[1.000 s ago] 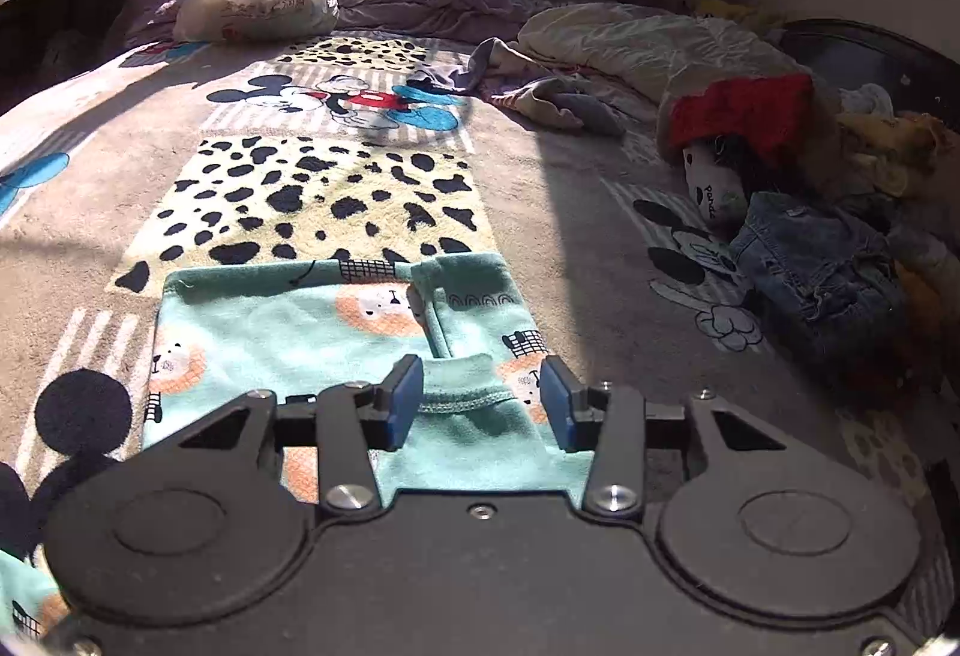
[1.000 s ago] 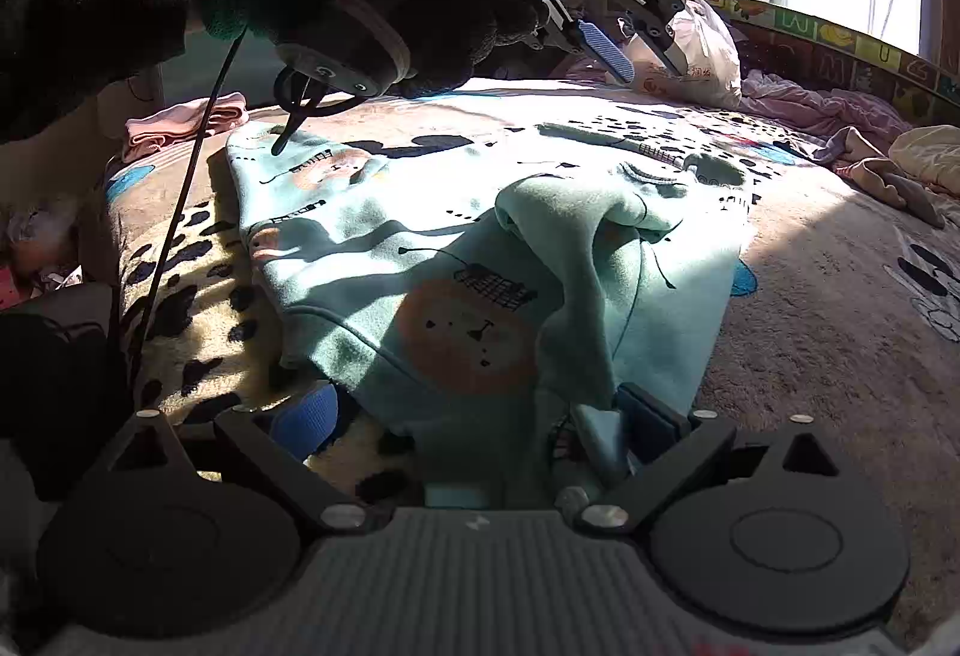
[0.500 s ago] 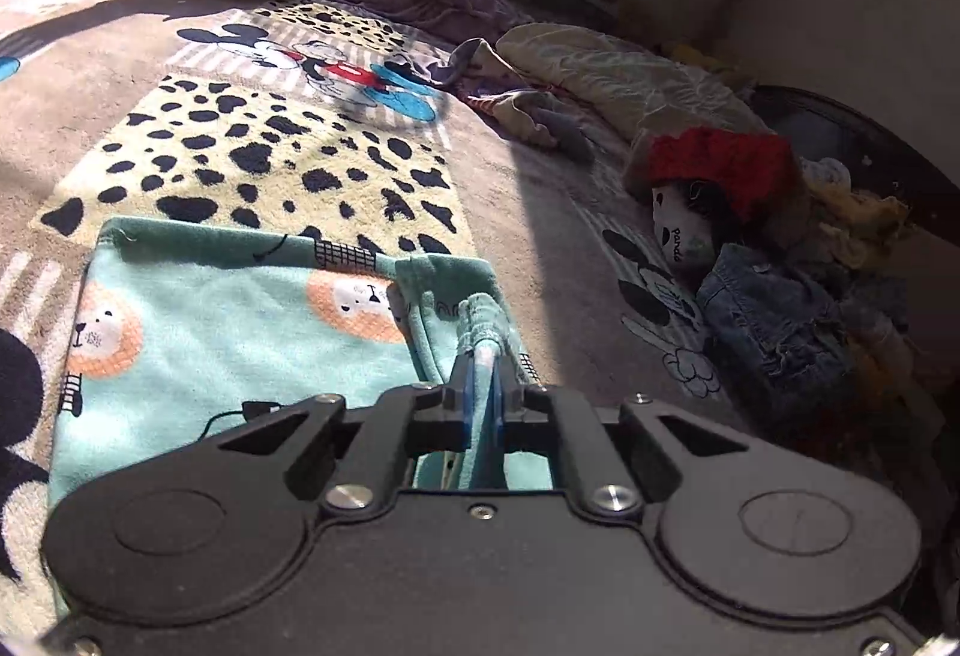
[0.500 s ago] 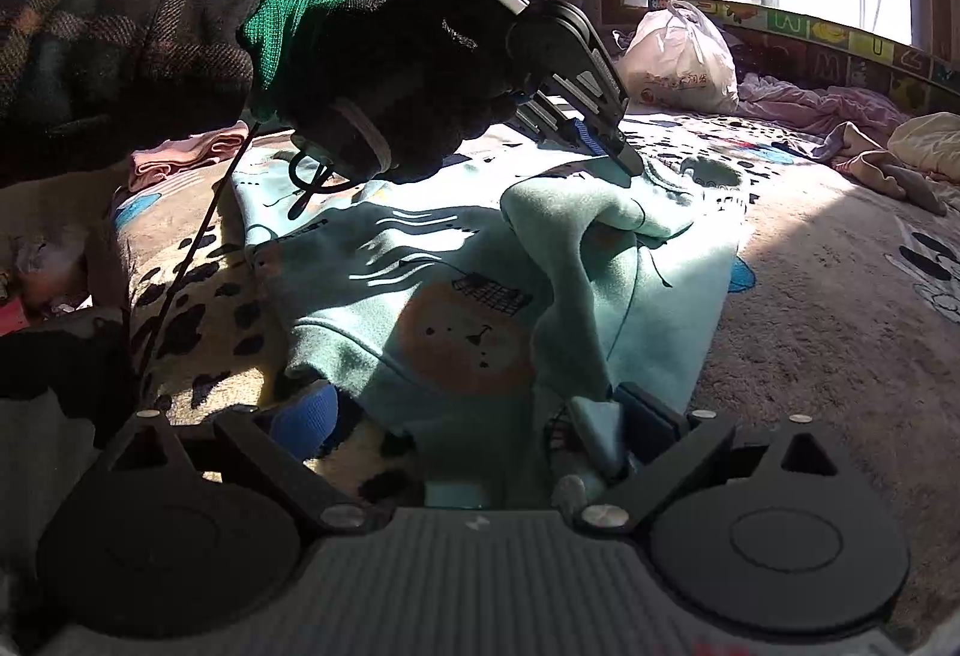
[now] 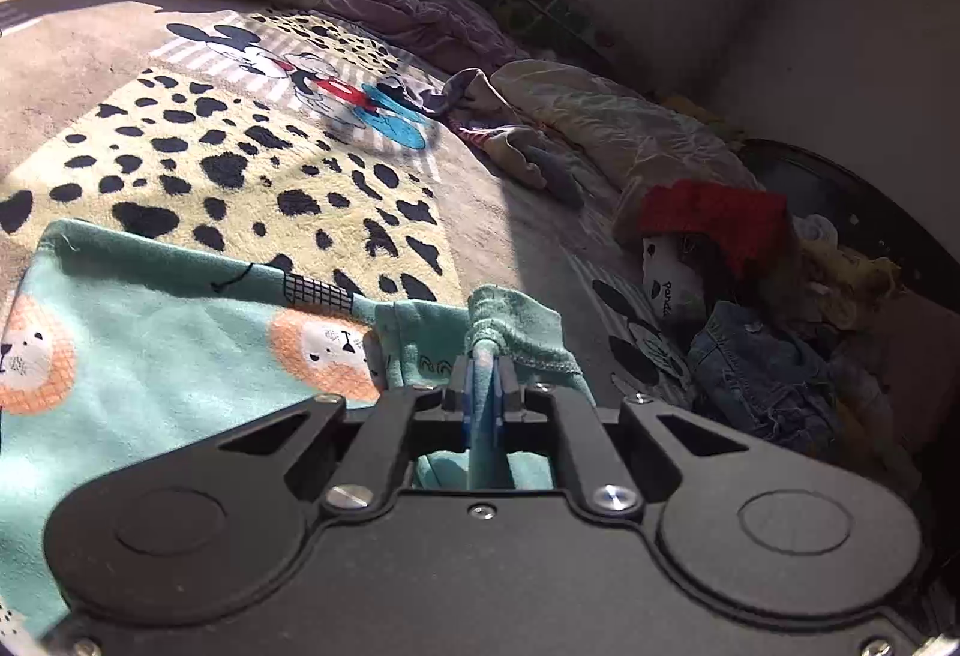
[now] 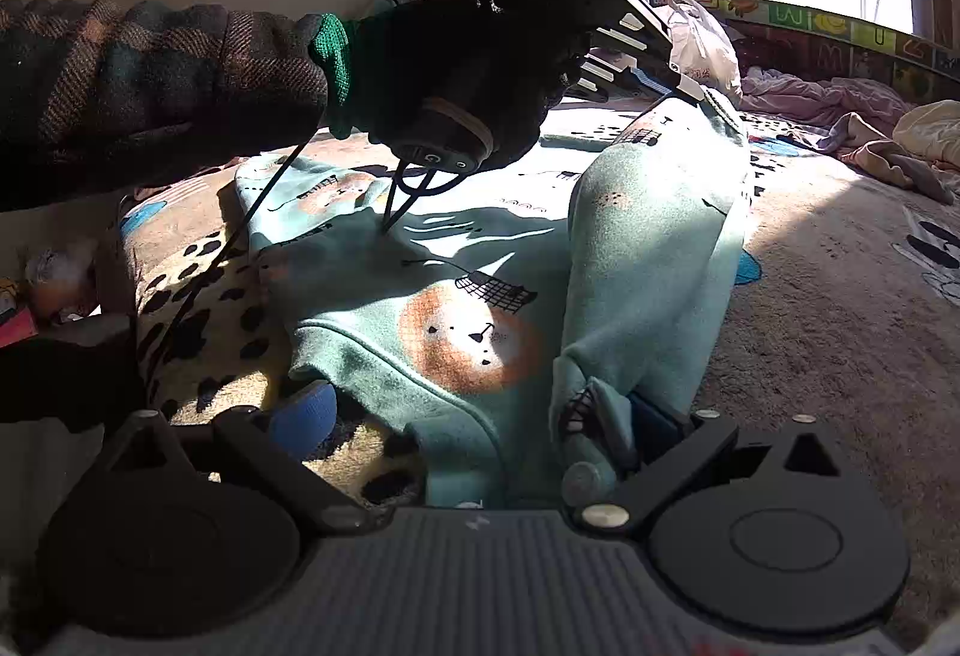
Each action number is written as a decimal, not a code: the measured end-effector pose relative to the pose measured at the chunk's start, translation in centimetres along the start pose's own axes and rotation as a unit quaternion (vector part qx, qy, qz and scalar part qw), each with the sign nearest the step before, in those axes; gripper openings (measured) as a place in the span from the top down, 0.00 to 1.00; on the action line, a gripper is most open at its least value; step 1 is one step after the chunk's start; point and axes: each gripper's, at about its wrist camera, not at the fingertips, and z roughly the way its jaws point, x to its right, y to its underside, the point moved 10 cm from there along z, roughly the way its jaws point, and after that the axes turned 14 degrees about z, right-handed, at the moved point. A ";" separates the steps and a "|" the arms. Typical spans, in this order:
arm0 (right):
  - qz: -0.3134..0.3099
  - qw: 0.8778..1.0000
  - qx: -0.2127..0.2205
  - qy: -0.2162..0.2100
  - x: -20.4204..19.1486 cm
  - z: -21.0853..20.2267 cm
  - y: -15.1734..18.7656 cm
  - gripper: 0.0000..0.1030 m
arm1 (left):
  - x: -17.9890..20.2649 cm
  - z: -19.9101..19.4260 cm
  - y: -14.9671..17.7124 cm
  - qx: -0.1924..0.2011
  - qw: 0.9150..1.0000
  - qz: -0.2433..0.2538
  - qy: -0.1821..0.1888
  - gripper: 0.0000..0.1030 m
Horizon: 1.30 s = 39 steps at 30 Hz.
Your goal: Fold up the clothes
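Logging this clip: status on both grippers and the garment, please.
Left gripper shut on sleeve cuff, lifted. Right gripper open around mint lion-print top, hem between fingers. Nothing obstructing on the blanket.

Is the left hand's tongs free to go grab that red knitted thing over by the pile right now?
Probably not yet. The left tongs are shut on the cuff of the mint lion-print top, lifting it. The red knitted item lies uncovered across open blanket, so only the held cloth stands in the way.
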 end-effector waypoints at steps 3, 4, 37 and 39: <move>0.006 1.000 0.002 -0.003 0.1 -0.1 -0.1 0.04 | -0.3 1.8 1.9 -0.050 0.997 0.044 -0.042 0.96; 0.006 1.000 0.002 -0.002 0.1 0.0 -0.1 0.04 | -0.1 1.6 1.6 -0.045 0.997 0.044 -0.042 0.96; -0.065 0.996 -0.001 0.055 -1.8 -0.3 -1.0 0.05 | 11.0 -10.4 11.3 -0.075 0.991 0.083 0.069 0.71; -0.068 0.995 -0.023 0.062 -1.7 0.7 -0.3 0.03 | 10.4 -11.0 10.1 -0.045 0.995 0.060 0.061 0.70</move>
